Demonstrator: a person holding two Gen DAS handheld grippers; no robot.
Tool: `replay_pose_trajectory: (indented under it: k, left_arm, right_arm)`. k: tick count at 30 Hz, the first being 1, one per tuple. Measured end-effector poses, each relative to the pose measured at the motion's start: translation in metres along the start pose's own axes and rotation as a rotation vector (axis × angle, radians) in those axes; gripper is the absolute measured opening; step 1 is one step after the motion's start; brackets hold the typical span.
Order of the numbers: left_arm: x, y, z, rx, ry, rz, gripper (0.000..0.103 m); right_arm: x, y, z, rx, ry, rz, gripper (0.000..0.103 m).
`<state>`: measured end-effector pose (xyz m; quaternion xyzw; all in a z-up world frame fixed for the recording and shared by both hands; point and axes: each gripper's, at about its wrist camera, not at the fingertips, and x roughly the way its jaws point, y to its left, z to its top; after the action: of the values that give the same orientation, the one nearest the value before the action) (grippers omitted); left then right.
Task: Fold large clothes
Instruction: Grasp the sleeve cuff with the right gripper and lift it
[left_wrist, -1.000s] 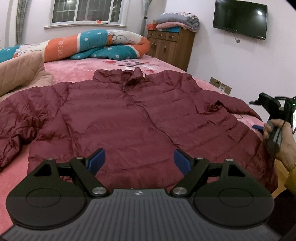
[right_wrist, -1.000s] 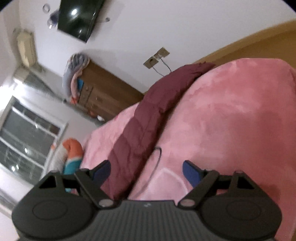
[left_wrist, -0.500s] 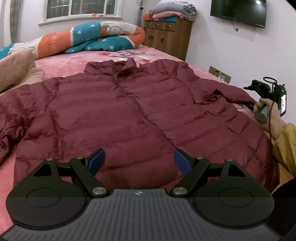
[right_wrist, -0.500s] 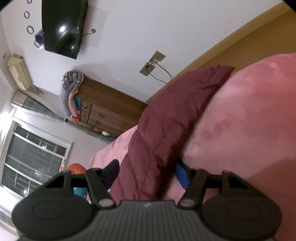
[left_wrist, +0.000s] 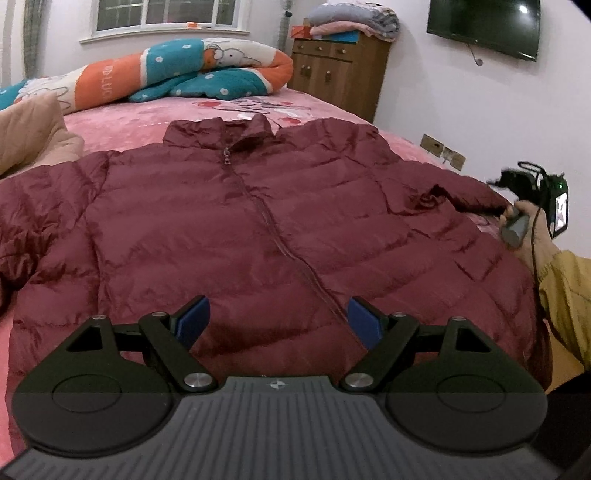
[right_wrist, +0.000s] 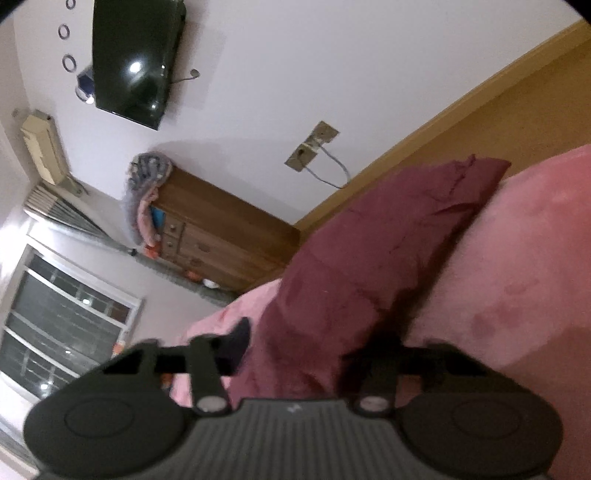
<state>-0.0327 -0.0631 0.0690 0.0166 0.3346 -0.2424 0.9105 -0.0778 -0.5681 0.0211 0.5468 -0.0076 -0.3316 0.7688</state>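
On a pink plush bedspread, a dark red quilted puffer jacket lies spread face up, zipped, collar toward the far side. Near its hem, the left gripper hovers with blue-padded fingers wide apart, holding nothing. At the right edge of the bed, the right gripper straddles the jacket's outstretched sleeve, fabric bunched between its blurred fingers; whether they have clamped it cannot be told. A rolled orange-and-teal cartoon quilt rests at the far side.
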Motion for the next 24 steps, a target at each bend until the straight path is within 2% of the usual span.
replay_pose_trajectory:
  k: [1, 4, 10, 14, 17, 20, 24]
  left_arm:
    - [0.000, 0.000, 0.001, -0.006, -0.006, 0.000, 0.100]
    - [-0.001, 0.001, 0.004, -0.022, -0.022, 0.000, 0.100]
    - [-0.006, 0.009, 0.012, -0.075, -0.066, 0.003, 0.100]
    - [-0.008, 0.018, 0.020, -0.141, -0.105, 0.014, 0.100]
    - [-0.009, 0.030, 0.026, -0.192, -0.139, 0.028, 0.100]
    - [-0.008, 0.041, 0.031, -0.232, -0.166, 0.050, 0.100]
    - [-0.008, 0.064, 0.034, -0.310, -0.202, 0.076, 0.100]
  right_arm:
    - [0.002, 0.000, 0.002, 0.009, 0.005, 0.001, 0.022]
    - [-0.001, 0.001, 0.003, 0.021, 0.001, 0.009, 0.013]
    - [-0.018, 0.036, -0.001, -0.134, -0.065, 0.008, 0.007]
    - [-0.035, 0.082, -0.015, -0.321, -0.114, 0.043, 0.006]
    - [-0.049, 0.124, -0.036, -0.478, -0.132, 0.112, 0.006]
    - [-0.064, 0.163, -0.067, -0.597, -0.111, 0.213, 0.006]
    - [-0.080, 0.212, -0.125, -0.744, -0.009, 0.396, 0.006]
